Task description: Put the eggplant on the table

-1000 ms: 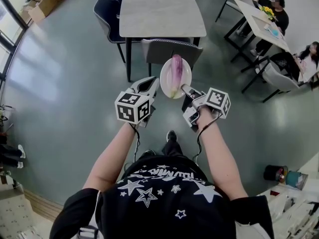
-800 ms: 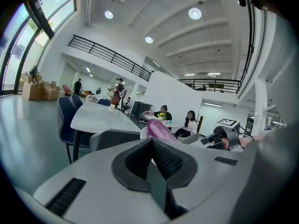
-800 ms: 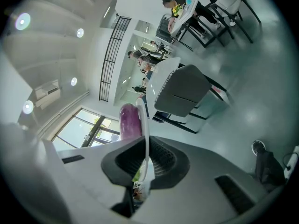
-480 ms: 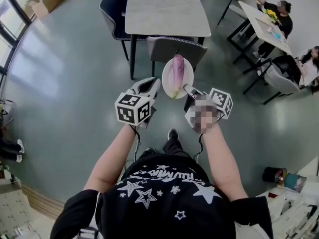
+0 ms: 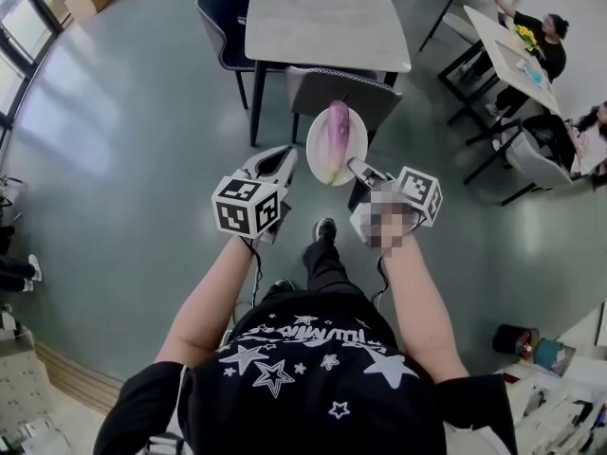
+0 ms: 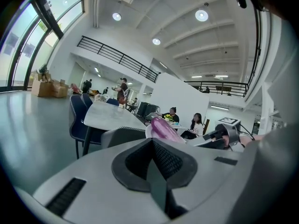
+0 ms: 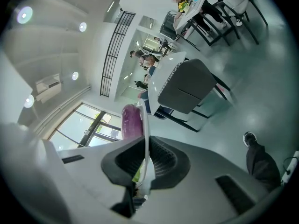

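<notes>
Right hand-held gripper is clamped on the near rim of a white plate in the head view. The eggplant lies lengthwise along the plate's middle, up in the air over the floor. Just beyond stands a grey chair at the near edge of the tabletop. The left hand-held gripper is just beside the plate's left rim.

In the left gripper view its jaws are pressed together with nothing between them, and the eggplant shows past their tips.

In the right gripper view, the right hand-held gripper has its jaws pinching the plate, seen edge-on, with the eggplant lying against the plate's left face.
</notes>
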`<state>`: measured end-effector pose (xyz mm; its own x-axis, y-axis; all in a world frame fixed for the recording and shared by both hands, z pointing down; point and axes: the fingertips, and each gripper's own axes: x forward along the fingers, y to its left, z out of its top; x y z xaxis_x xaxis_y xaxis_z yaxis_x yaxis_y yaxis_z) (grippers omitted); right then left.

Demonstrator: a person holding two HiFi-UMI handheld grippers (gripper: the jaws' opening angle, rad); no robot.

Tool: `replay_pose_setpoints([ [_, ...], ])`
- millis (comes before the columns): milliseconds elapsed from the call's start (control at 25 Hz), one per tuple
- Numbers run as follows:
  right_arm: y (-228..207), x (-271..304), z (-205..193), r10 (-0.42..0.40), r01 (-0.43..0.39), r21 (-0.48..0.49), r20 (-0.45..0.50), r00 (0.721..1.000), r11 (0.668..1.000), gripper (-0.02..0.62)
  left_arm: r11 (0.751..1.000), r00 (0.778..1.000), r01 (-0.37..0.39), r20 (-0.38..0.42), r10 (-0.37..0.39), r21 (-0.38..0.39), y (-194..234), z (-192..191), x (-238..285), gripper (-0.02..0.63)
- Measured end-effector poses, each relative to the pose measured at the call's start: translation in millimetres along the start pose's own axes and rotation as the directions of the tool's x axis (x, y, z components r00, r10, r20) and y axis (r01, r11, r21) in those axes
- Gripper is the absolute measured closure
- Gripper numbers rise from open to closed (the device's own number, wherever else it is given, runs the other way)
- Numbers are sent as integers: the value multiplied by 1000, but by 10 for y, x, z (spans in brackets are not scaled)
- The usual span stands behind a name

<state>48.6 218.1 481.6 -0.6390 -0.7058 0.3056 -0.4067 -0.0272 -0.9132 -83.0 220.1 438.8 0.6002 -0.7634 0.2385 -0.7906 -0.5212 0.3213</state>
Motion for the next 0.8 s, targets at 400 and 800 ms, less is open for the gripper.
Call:
replay_pose_setpoints([
  [400, -57, 743, 924, 29, -29, 30, -1, 1000, 999, 574, 999, 999, -44, 5, 44, -23, 512, 402, 804, 598],
  [800, -146, 1206, 1985, 50, -49, 24, -37, 998, 998, 574, 997, 997, -74, 11, 74, 17, 641, 856, 1854, 598],
])
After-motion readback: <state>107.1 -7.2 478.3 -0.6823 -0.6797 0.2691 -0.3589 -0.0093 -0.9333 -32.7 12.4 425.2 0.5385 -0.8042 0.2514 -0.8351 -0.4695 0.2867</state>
